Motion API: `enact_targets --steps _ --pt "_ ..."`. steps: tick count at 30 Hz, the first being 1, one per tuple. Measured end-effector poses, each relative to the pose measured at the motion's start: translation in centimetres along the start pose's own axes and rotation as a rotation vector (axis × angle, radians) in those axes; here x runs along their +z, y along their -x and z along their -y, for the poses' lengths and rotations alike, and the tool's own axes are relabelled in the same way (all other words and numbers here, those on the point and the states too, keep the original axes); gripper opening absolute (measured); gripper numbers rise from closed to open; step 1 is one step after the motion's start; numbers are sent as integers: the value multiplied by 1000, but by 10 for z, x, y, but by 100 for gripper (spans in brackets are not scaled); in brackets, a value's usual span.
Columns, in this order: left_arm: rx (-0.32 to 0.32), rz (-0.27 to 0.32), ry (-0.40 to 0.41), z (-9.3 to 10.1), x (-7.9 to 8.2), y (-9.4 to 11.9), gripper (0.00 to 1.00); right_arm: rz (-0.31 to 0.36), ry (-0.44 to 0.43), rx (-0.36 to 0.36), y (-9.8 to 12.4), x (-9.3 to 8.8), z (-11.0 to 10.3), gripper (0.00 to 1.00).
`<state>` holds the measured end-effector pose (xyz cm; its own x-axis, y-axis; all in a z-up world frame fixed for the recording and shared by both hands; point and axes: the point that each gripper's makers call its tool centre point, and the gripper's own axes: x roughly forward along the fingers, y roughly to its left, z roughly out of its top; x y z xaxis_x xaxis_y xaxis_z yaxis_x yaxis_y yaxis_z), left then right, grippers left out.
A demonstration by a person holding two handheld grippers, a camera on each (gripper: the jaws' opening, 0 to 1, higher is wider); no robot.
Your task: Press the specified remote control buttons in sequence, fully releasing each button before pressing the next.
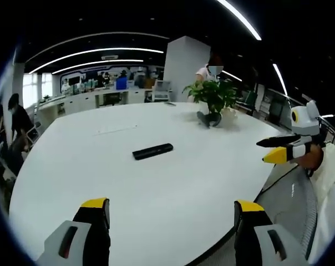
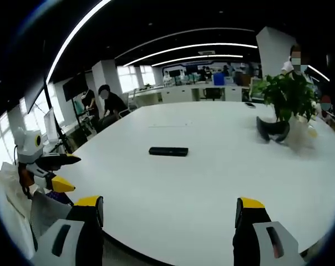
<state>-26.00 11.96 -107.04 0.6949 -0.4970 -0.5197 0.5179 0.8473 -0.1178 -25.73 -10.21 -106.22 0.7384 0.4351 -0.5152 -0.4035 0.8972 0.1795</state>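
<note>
Your left gripper (image 1: 172,217) rides low at the near edge of the table (image 1: 156,188), jaws wide apart with nothing between them. In the right gripper view your right gripper (image 2: 168,215) sits the same way: jaws spread, empty, short of the table's near edge. Each gripper also appears at the side of the other's view, yellow-tipped jaws parted and held off the table.

You have the remote (image 1: 152,151) lying flat near the middle of the table, dark against the white top, well apart from both grippers and well short of the plant (image 1: 213,100) farther back. Nothing touches it.

Judgement: no press is under way, and neither gripper is close enough to reach a button. Which buttons are called for cannot be read; they are too small to make out. The whole pressing sequence appears to remain ahead of you.
</note>
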Motion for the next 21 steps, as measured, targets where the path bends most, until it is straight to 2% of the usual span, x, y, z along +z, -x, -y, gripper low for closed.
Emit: enact_targets --steps 21 --pt "1 -4 -6 1 0 0 97 -3 4 3 0 0 0 99"
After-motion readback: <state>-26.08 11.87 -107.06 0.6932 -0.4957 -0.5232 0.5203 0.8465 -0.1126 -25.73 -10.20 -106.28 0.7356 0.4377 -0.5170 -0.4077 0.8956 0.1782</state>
